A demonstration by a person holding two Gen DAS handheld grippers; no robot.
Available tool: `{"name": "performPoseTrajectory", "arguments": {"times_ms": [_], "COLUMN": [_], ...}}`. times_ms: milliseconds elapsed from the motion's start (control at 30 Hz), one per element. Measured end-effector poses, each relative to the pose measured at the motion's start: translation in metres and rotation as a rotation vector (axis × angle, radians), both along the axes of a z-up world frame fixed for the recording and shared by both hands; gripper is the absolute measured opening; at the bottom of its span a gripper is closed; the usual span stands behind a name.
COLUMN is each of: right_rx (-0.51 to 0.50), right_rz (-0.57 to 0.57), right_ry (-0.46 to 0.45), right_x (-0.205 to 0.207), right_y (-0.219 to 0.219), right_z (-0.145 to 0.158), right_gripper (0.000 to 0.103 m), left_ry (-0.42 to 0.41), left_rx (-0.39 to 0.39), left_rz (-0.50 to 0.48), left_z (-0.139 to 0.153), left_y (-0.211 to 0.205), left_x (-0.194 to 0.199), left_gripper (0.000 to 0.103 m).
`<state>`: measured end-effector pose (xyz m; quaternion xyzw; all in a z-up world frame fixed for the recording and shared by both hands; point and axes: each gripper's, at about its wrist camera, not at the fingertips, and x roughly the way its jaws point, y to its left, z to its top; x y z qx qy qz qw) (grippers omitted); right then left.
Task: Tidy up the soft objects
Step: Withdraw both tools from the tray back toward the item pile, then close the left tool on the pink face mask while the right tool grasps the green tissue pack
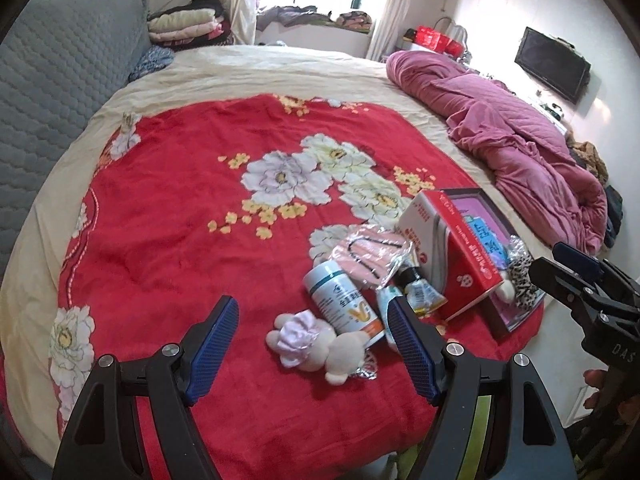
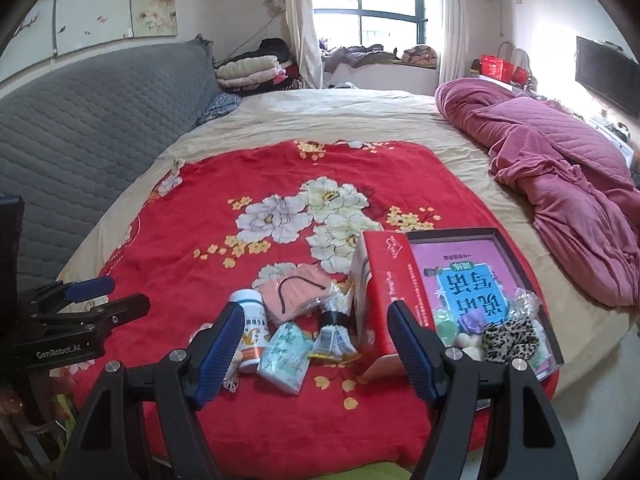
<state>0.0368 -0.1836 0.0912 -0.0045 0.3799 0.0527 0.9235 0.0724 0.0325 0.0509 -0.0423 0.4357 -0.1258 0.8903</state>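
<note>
1. Red fleece blanket (image 1: 180, 208) with white and yellow flowers, spread over cream bed sheet (image 1: 224, 76).
2. Plush bear (image 1: 320, 348), pale pink with lilac bow, lying on blanket at near edge of clutter, touching white bottle (image 1: 340, 300) just behind; seen between jaws of left gripper (image 1: 316, 344).
3. White bottle with teal and orange label, lying on its side beside pink face masks in clear wrap (image 1: 372, 256).
4. Tissue pack (image 2: 286, 356), pale blue, flat on blanket beside bottle; small crinkled sachets (image 2: 334, 342) just right of it.
5. Red and white carton (image 2: 384, 292), leaning on rim of dark shallow box (image 2: 516, 256).
6. Dark shallow box holding pink-purple book (image 2: 460, 268), leopard-print scrunchie (image 2: 510, 338) and small pale soft pieces in clear wrap at near corner.
7. Left gripper: jaws apart, nothing clamped, hovering above blanket over bear.
8. Right gripper (image 2: 316, 350): jaws apart, nothing clamped, hovering above bottle, tissue pack and carton.
9. Pink quilted duvet (image 1: 520, 140), bunched along right side of bed.
10. Grey quilted headboard cover (image 1: 60, 92) at left; folded clothes stack (image 1: 188, 24) behind it.
</note>
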Motion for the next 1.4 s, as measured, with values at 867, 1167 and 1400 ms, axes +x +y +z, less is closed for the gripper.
{"name": "performPoseTrajectory", "arguments": {"times_ms": [867, 1167, 1400], "right_rx": [0.097, 0.151, 0.208], "right_rz": [-0.005, -0.041, -0.058], "right_ry": [0.205, 0.254, 0.290], "right_x": [0.028, 0.036, 0.048], "right_y": [-0.004, -0.014, -0.015], "right_z": [-0.111, -0.135, -0.146], "right_gripper": [0.073, 0.073, 0.073], "left_ry": [0.136, 0.191, 0.227], "left_rx": [0.148, 0.238, 0.237], "left_rz": [-0.264, -0.365, -0.356], "left_z": [-0.079, -0.108, -0.122], "left_y": [-0.112, -0.144, -0.142], "left_x": [0.099, 0.131, 0.150], "left_gripper": [0.078, 0.078, 0.078]}}
